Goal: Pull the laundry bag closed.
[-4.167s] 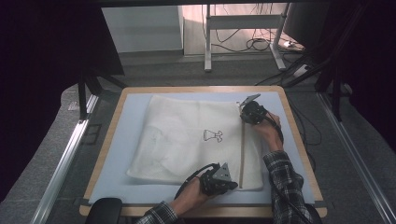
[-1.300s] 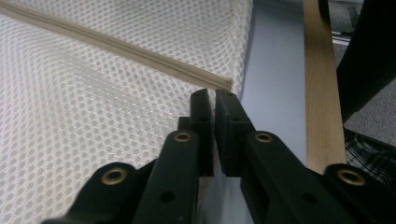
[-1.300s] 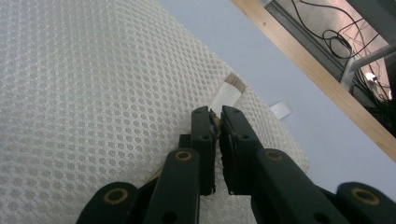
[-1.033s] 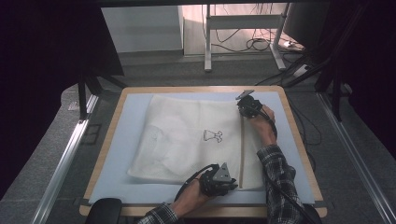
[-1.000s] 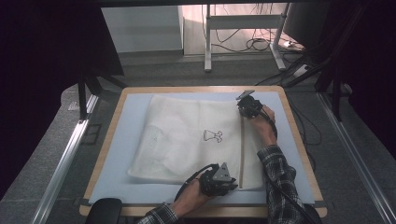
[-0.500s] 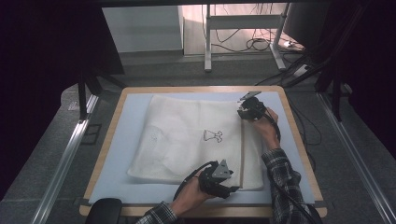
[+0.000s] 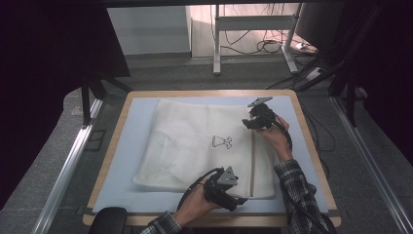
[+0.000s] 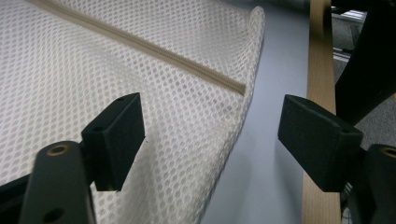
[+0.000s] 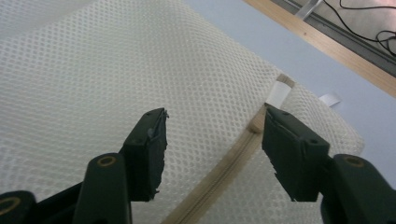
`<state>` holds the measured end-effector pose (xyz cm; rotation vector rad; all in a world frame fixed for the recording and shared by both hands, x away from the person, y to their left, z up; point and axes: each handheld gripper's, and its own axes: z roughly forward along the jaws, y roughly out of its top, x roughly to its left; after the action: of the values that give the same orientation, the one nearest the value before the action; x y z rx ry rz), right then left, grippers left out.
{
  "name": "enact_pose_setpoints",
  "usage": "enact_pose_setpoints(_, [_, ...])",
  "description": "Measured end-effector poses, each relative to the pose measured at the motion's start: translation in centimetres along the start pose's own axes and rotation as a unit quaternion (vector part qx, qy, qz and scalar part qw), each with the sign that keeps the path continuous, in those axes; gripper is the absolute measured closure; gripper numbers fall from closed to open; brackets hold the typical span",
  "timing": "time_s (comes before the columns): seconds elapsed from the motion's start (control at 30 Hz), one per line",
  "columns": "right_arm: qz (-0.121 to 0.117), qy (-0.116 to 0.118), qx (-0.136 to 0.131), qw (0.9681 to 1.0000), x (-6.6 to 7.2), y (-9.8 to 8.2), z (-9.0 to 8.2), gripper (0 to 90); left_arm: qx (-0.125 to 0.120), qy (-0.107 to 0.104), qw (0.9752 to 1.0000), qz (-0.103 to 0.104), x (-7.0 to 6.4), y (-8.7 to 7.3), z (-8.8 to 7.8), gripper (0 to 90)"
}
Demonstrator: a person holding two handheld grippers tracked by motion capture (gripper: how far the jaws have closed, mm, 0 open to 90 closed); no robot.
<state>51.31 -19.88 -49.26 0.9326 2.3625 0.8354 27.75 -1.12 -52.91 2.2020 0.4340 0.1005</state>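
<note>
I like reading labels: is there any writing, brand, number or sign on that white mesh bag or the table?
No words or numbers can be read.
Mesh bag: a small dark printed figure, a picture with no letters that can be made out.
White tag at the zipper's end: blank as seen.
Second white tag: too small to tell.

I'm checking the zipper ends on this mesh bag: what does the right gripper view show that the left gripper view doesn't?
The right gripper view alone shows the white tab at the zipper's far end and a small white label on the blue mat, seen past the open right gripper.

The left gripper view alone shows the zipper's other end, stopping at the bag's rounded corner, with the open left gripper straddling the bag's edge.

Both show the white mesh bag, its beige zipper, the mat and the wooden table rim; both grippers' jaws have just been opening, pressing on nothing.
</note>
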Motion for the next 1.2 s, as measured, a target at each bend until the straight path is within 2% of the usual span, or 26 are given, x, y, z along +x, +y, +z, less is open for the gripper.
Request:
enact_pose_setpoints(0.23, [0.012,0.011,-0.004,0.9999,0.9,0.1,-0.8,28.3,0.002,0.001,0.9999,-0.011,0.3,-0.4,-1.1,15.8])
enact_pose_setpoints(0.4, [0.024,0.015,-0.002,0.9996,1.1,-0.1,-1.2,23.2,0.006,0.002,0.9998,-0.021,0.6,-0.6,-1.6,11.3])
enact_pose_setpoints(0.47, [0.037,0.019,0.004,0.9991,1.0,-0.2,-1.3,20.5,0.007,0.0,0.9997,-0.024,0.7,-0.7,-1.8,10.4])
enact_pose_setpoints(0.67, [0.053,0.028,0.014,0.9981,1.1,-0.5,-1.4,12.0,0.015,0.002,0.9996,-0.023,0.9,-1.0,-2.2,7.2])
enact_pose_setpoints(0.87, [0.046,0.045,0.026,0.9976,1.9,-0.7,-1.7,5.1,0.014,0.009,0.9996,-0.025,1.2,-1.2,-2.8,6.0])
enact_pose_setpoints(0.97, [0.052,0.05,0.029,0.9969,2.2,-0.7,-1.9,3.7,0.012,0.014,0.9994,-0.028,1.3,-1.3,-3.3,5.6])
enact_pose_setpoints(1.2, [0.041,0.06,0.016,0.9972,3.1,-0.9,-3.3,0.4,0.007,0.022,0.9992,-0.034,1.6,-1.6,-4.2,4.3])
